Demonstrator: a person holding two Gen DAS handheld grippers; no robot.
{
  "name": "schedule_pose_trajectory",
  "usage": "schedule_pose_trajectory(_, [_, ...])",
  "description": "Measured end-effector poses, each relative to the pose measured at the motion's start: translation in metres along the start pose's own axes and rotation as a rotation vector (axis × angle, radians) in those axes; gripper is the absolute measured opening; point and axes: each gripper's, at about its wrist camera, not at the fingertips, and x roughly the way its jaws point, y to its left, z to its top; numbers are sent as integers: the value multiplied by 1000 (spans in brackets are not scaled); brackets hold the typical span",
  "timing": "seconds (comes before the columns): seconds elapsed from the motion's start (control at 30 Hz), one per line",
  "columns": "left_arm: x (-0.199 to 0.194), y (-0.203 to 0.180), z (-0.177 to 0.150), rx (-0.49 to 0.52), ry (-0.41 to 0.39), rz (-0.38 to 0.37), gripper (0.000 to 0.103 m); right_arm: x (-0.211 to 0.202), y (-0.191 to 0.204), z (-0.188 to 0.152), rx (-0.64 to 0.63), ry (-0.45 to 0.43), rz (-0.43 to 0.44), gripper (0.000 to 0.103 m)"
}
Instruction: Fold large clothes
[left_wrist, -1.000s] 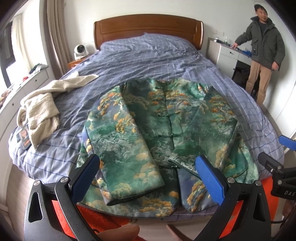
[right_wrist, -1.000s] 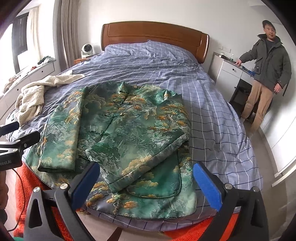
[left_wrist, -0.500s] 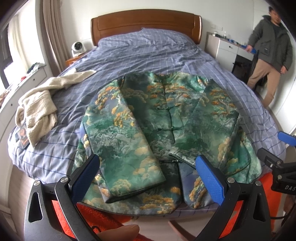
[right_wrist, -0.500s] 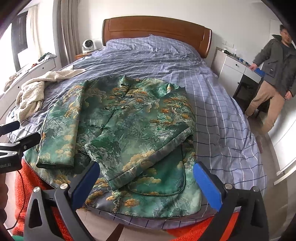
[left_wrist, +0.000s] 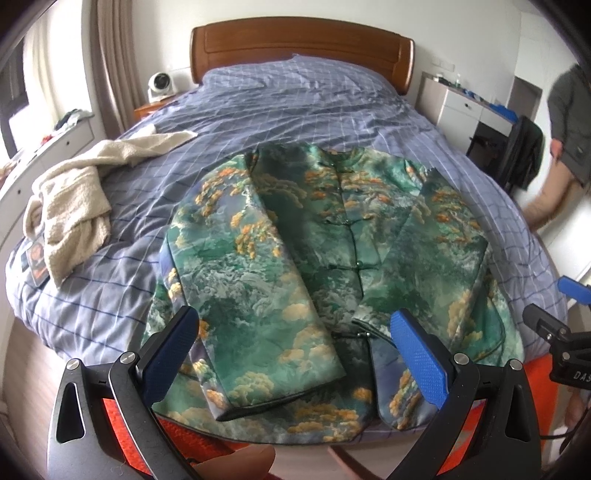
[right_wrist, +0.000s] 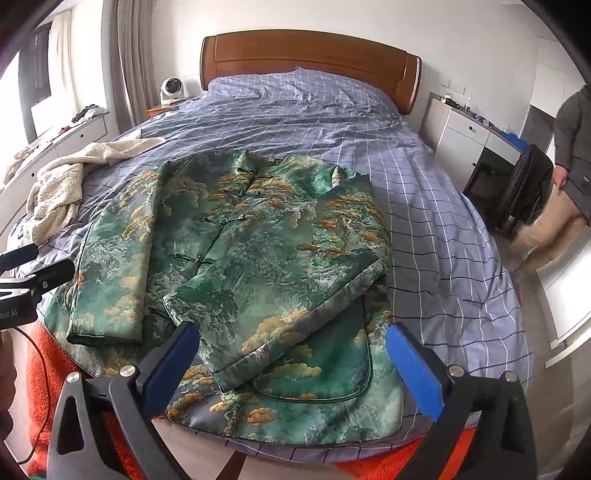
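Observation:
A green jacket (left_wrist: 325, 258) with orange and white cloud print lies face up on the bed, collar toward the headboard, both sleeves folded in over the front. It also shows in the right wrist view (right_wrist: 258, 266). My left gripper (left_wrist: 295, 354) is open and empty, held just off the bed's foot over the jacket's hem and left sleeve cuff. My right gripper (right_wrist: 291, 365) is open and empty, over the hem and right sleeve cuff. Each gripper appears at the edge of the other's view.
The bed (left_wrist: 295, 110) has a blue checked cover and a wooden headboard (left_wrist: 299, 48). A cream fleece garment (left_wrist: 74, 195) lies at the left edge. A person (right_wrist: 561, 177) walks by the white desk (right_wrist: 465, 133) on the right. Orange fabric (right_wrist: 55, 387) hangs below the bed's foot.
Both grippers have moved forward and down toward the jacket's hem, staying open. The person on the right has walked further right, partly out of view.

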Motion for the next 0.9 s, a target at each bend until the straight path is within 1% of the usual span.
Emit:
schedule_pose_trajectory(0.1, [4, 3, 0, 6, 2, 17, 103, 3, 0, 1, 1, 5, 1, 103])
schedule_pose_trajectory(0.2, [13, 4, -1, 39, 41, 11, 103, 8, -1, 2, 2, 10, 1, 103])
schedule_pose_trajectory(0.33, [18, 11, 4, 59, 42, 35, 103, 14, -4, 5, 4, 18, -3, 103])
schedule_pose_trajectory(0.4, [22, 19, 10, 51, 42, 49, 103, 16, -8, 8, 16, 15, -6, 103])
schedule_pose_trajectory(0.47, [28, 30, 17, 31, 46, 49, 103, 18, -13, 12, 27, 6, -10, 103])
schedule_pose_trajectory(0.53, [39, 44, 27, 5, 55, 39, 103, 20, -21, 17, 39, -7, -18, 103])
schedule_pose_trajectory(0.6, [54, 59, 40, -10, 58, 49, 103, 24, -30, 23, 53, -19, -15, 103])
schedule_pose_trajectory(0.67, [72, 74, 53, -5, 57, 47, 103, 34, -48, 32, 75, -44, -17, 103])
schedule_pose_trajectory(0.73, [94, 94, 74, 3, 56, 61, 103, 49, -66, 44, 78, -78, -39, 103])
schedule_pose_trajectory(0.83, [127, 125, 109, 12, 13, 112, 103, 76, -100, 62, 98, -121, -76, 103])
schedule_pose_trajectory(0.9, [155, 147, 134, 11, 0, 151, 103, 100, -128, 77, 110, -145, -125, 103])
